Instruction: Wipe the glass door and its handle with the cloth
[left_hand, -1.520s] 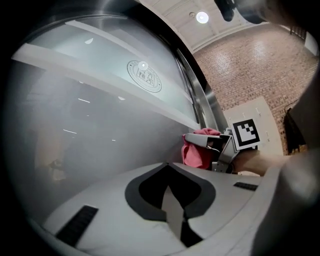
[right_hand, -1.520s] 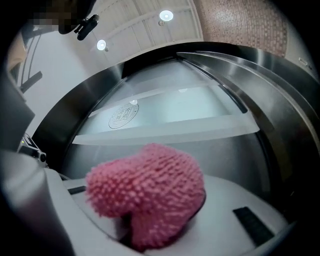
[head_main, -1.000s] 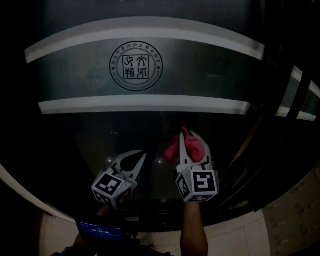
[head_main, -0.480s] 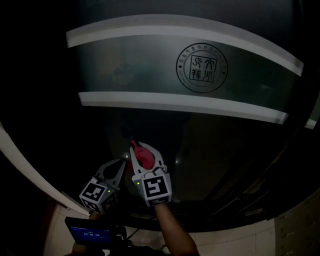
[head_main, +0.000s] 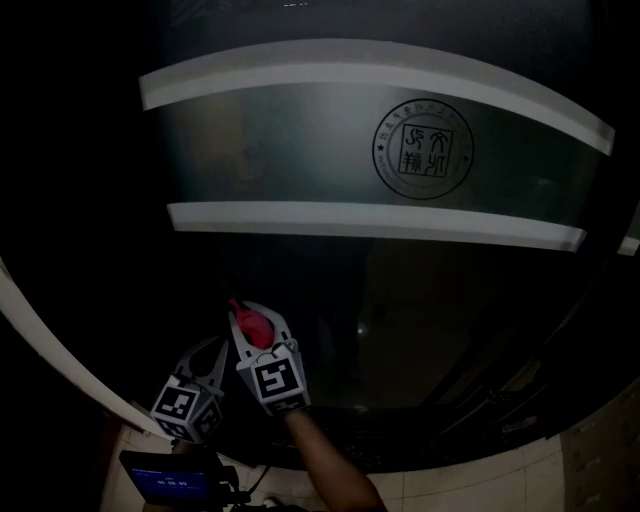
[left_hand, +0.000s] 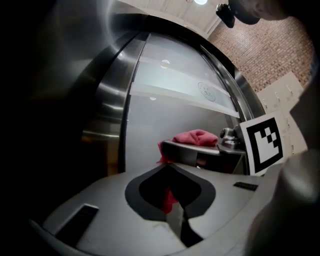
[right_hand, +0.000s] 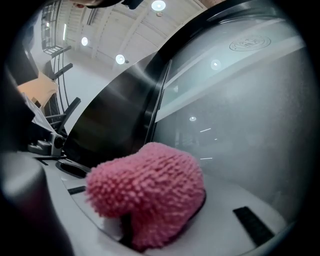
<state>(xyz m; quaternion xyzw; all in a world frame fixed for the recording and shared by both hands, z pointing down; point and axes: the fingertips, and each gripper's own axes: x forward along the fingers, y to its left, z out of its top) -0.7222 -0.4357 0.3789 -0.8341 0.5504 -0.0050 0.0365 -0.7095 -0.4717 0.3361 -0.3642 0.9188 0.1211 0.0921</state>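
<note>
Right gripper (head_main: 256, 318) pinching cloth (right_hand: 147, 195), facing glass door (head_main: 430, 275)

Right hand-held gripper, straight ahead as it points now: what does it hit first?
Likely the glass door: the right hand-held gripper points at it, and its clamped pink cloth would touch first. Gap unclear.

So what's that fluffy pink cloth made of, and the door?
The cloth looks like soft microfibre or chenille, going by its nubby pink tufts. The door is glass, smooth and shiny: it mirrors the ceiling lights. The pale bands across it look frosted.
</note>
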